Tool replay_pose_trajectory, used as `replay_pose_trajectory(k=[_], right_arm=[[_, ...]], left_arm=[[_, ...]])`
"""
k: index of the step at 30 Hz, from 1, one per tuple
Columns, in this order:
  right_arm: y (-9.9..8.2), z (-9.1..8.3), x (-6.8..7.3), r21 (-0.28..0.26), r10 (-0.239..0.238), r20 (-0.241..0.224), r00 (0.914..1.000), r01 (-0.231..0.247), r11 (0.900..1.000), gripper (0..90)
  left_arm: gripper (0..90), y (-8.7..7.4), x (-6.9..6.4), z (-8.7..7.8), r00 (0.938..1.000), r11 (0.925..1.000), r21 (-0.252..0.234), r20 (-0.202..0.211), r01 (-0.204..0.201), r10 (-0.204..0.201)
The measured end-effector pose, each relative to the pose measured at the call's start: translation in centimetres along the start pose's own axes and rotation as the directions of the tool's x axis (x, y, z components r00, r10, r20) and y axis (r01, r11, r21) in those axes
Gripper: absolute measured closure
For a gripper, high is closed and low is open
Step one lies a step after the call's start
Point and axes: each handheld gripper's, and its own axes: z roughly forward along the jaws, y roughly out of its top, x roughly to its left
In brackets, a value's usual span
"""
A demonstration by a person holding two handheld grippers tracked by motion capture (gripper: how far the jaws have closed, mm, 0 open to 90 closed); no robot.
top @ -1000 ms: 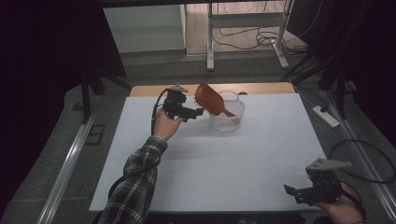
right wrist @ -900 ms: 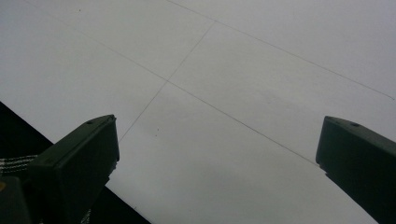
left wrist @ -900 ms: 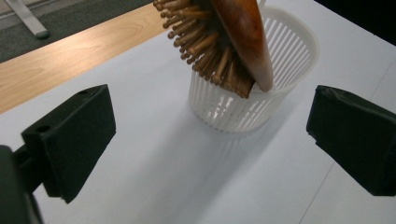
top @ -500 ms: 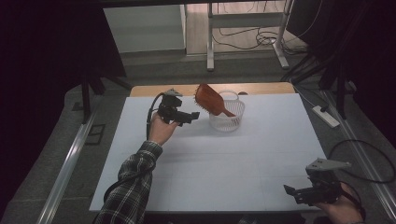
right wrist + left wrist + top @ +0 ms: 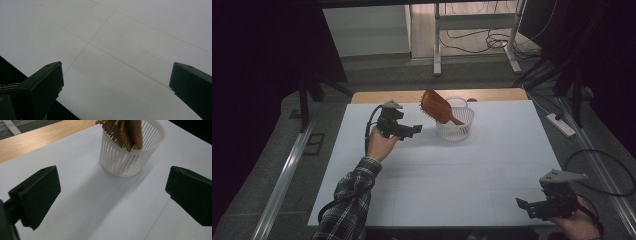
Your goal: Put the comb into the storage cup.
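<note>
Hairbrush (image 5: 437,106) leans tilted in a white slatted basket (image 5: 457,125) near the table's (image 5: 462,175) far edge, bristles toward the left gripper (image 5: 414,129). That gripper hovers just left of the basket, jaws spread wide and empty (bare white tabletop between them). The right gripper (image 5: 524,206), also wide open and empty, sits at the near right corner, well apart.

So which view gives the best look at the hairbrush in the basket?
The high view: the whole hairbrush shows, head up and tilted, handle down in the white basket. The left gripper view gives closer bristles but crops the top. The right gripper view faces bare table.
</note>
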Motion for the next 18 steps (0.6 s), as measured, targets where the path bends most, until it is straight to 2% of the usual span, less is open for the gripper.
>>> replay_pose_trajectory(k=[18], right_arm=[[0.0, -0.1, 0.0, -0.005, 0.0, -0.001, 1.0, 0.0, 1.0, 0.0]], left_arm=[[0.0, -1.6, -0.5, -1.0, 0.9996, 0.9997, 0.016, -0.02, -0.018, 0.018]])
